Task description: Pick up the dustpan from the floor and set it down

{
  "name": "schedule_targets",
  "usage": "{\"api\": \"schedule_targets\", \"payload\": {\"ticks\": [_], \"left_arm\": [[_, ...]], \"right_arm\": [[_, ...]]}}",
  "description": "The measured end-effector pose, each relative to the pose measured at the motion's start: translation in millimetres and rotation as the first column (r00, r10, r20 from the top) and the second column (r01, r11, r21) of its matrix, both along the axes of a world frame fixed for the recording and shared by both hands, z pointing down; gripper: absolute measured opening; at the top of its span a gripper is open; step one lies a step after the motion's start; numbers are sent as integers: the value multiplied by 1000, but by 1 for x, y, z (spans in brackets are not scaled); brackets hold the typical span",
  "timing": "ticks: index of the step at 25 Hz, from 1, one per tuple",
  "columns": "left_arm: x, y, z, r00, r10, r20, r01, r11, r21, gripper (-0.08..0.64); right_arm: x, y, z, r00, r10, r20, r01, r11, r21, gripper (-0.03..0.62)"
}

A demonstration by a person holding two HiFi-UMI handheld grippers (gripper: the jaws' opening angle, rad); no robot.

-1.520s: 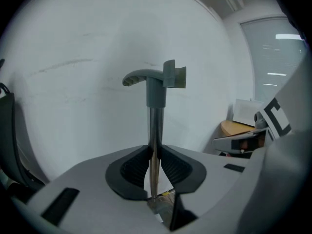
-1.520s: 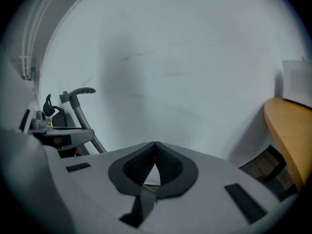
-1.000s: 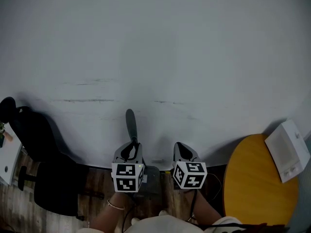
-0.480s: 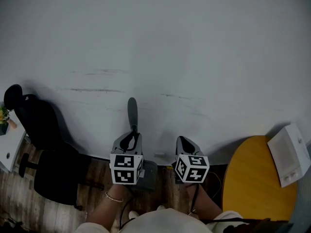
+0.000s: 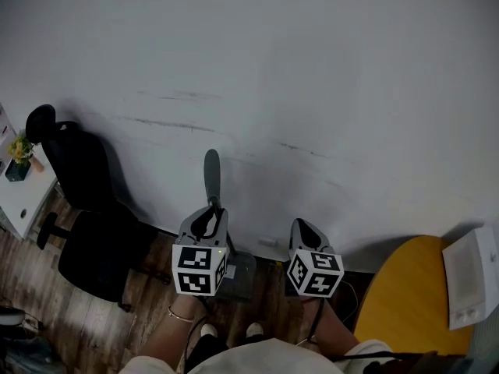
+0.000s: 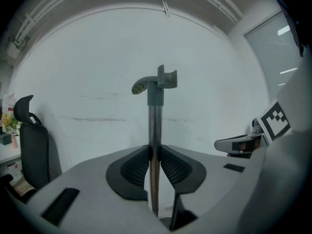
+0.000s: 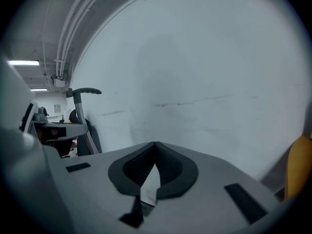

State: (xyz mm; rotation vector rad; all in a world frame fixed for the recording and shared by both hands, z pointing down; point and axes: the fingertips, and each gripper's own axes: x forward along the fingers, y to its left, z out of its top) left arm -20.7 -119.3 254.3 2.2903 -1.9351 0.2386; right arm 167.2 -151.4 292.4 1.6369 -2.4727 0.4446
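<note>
I am pinching the dustpan [image 6: 155, 111] by its pole in my left gripper [image 6: 155, 151], keeping my right gripper [image 7: 155, 146] shut and empty, and drifting over toward the chair [image 5: 87, 209], so putting it down is coming next.

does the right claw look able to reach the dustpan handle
Probably yes: the dustpan handle stands upright in the left claw, beside the right claw with nothing between, though its shut jaws must open first.

The left gripper [image 5: 209, 215] points forward, dipped slightly below level, its jaws clamped on the upright dustpan handle [image 6: 155, 123]. The right gripper [image 5: 302, 232] sits just beside it, aimed the same way, jaws pressed together with nothing between. The left forearm [image 5: 173, 329] and right forearm [image 5: 327, 329] extend side by side.
</note>
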Motion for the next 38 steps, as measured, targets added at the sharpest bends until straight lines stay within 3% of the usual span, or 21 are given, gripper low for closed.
{"api": "schedule_targets", "payload": {"ticks": [6, 10, 31, 38], "left_arm": [[-29, 7, 10, 999, -35, -24, 35, 999, 3, 83], [-57, 2, 16, 998, -45, -39, 45, 999, 6, 84], [-189, -20, 27, 982, 187, -28, -188, 982, -22, 84], [-204, -19, 41, 984, 177, -1, -177, 983, -43, 84]], "right_arm": [[-26, 2, 23, 999, -41, -8, 40, 998, -44, 32], [-41, -6, 26, 1000, -7, -4, 7, 999, -47, 32], [-173, -6, 3, 980, 200, 7, -200, 980, 13, 32], [-198, -9, 19, 980, 196, -19, -197, 980, -38, 32]]}}
